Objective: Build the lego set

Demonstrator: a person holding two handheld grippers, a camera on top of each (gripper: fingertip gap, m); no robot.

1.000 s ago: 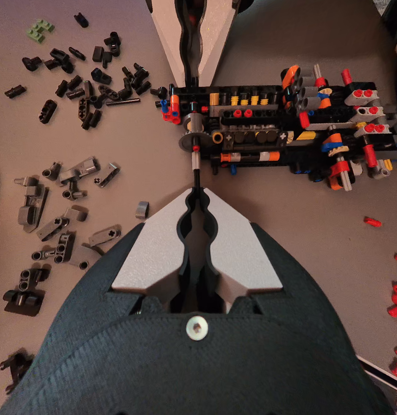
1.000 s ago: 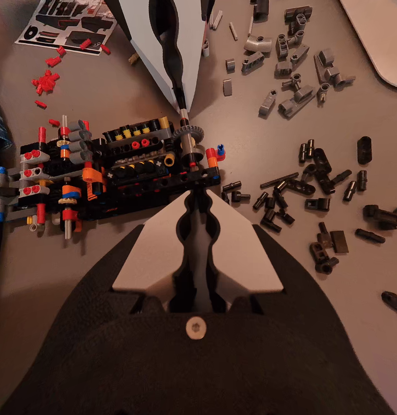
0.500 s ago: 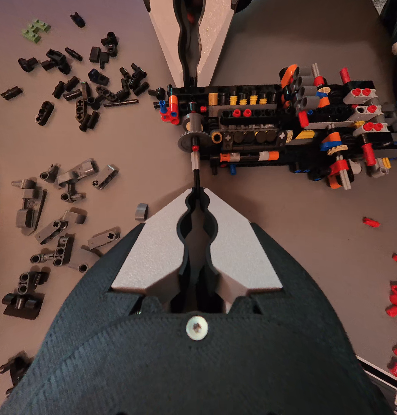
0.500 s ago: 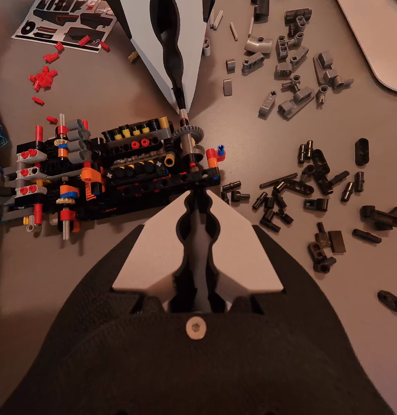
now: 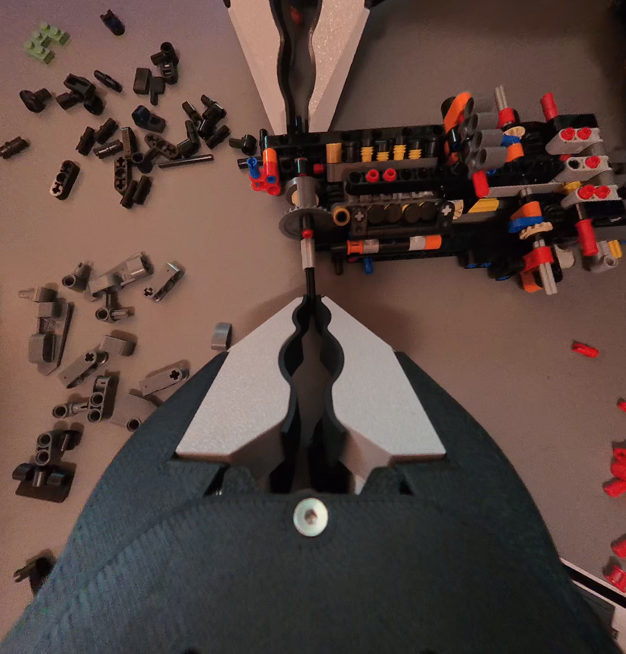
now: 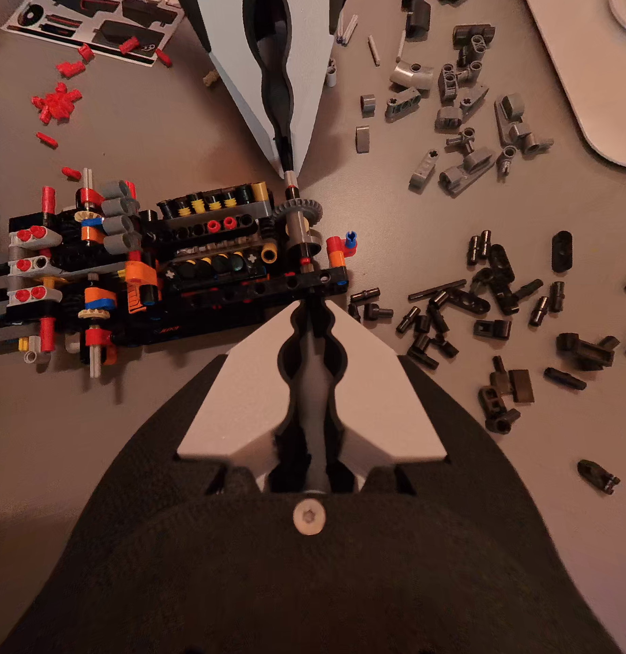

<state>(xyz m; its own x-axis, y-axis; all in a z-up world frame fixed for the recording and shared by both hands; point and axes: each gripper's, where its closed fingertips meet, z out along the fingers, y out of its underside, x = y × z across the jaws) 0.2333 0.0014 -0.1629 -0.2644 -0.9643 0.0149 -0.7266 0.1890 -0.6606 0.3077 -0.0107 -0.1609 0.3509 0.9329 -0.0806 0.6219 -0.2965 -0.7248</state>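
Observation:
The part-built lego model (image 5: 428, 198), black with orange, red, yellow and grey parts, lies on the brown-grey table. My left gripper (image 5: 310, 299) is shut on a thin black axle (image 5: 310, 283) that runs through a grey sleeve (image 5: 307, 253) and a grey gear (image 5: 297, 221) into the model's end. My right gripper (image 6: 313, 300) is shut on the black beam along the near edge of the model (image 6: 198, 269). The right gripper shows opposite in the left wrist view (image 5: 297, 124). The left gripper (image 6: 286, 166) shows in the right wrist view, holding the axle (image 6: 287, 159) beyond the gear (image 6: 299, 208).
Loose black pieces (image 5: 138, 141), grey pieces (image 5: 92, 336) and a green piece (image 5: 46, 40) lie left of the model. Red pieces (image 5: 623, 474) lie at the right edge. A sticker sheet (image 6: 92, 28) and a white curved object (image 6: 587, 70) lie at the far corners. My hands' fingertips stand some 8 centimetres from each other. My right gripper is the nearer one to the green piece (image 5: 46, 40): about 20 centimetres, against 25 centimetres.
Both grippers keep their hold. The model and the grippers have drifted slightly over the table; the axle sits about as before.

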